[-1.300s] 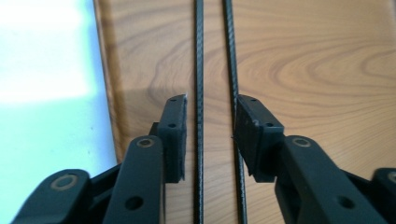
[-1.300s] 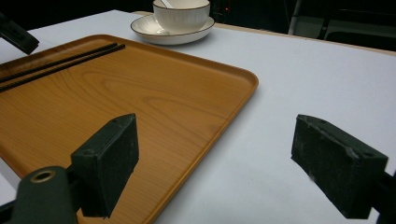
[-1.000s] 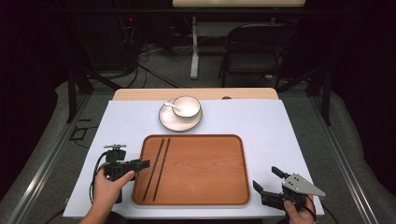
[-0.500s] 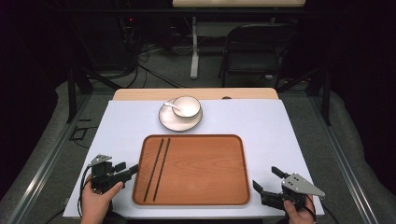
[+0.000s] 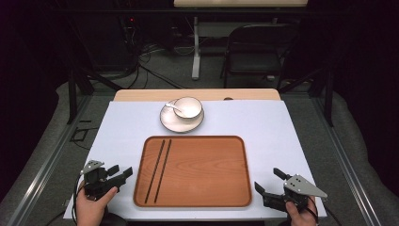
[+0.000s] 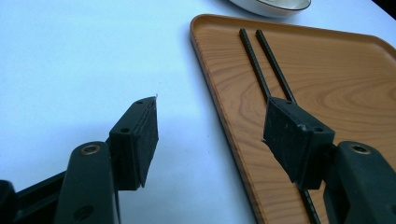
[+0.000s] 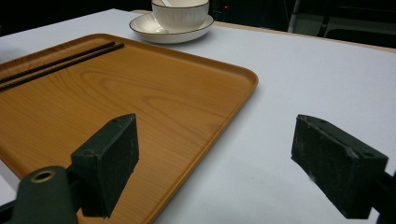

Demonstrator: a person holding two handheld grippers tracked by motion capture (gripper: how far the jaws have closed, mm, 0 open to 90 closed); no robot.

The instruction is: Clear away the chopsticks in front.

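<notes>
A wooden tray point(image 5: 193, 172) lies in the middle of the white table, with two black chopsticks point(image 5: 158, 170) side by side along its left part. My left gripper point(image 5: 121, 172) rests just left of the tray's near left edge. Its jaws have just been opening and now stand wide with nothing between them. From the left gripper view, my left gripper point(image 6: 212, 109) faces the tray rim point(image 6: 205, 51) and the chopsticks point(image 6: 261, 65). At the tray's near right corner my right gripper point(image 5: 268, 180) is open and empty. In its own view, the right gripper point(image 7: 215, 126) straddles the tray edge point(image 7: 243, 88).
A white bowl point(image 5: 188, 107) with a spoon in it sits on a saucer point(image 5: 169, 123) just beyond the tray; the bowl point(image 7: 180, 14) also appears in the right gripper view. A chair point(image 5: 256, 47) and cables stand on the floor past the table's far edge.
My left gripper has pulled back from the tray's left edge toward the near left of the table, and its jaws stand wider. The right gripper and the chopsticks have stayed put.
</notes>
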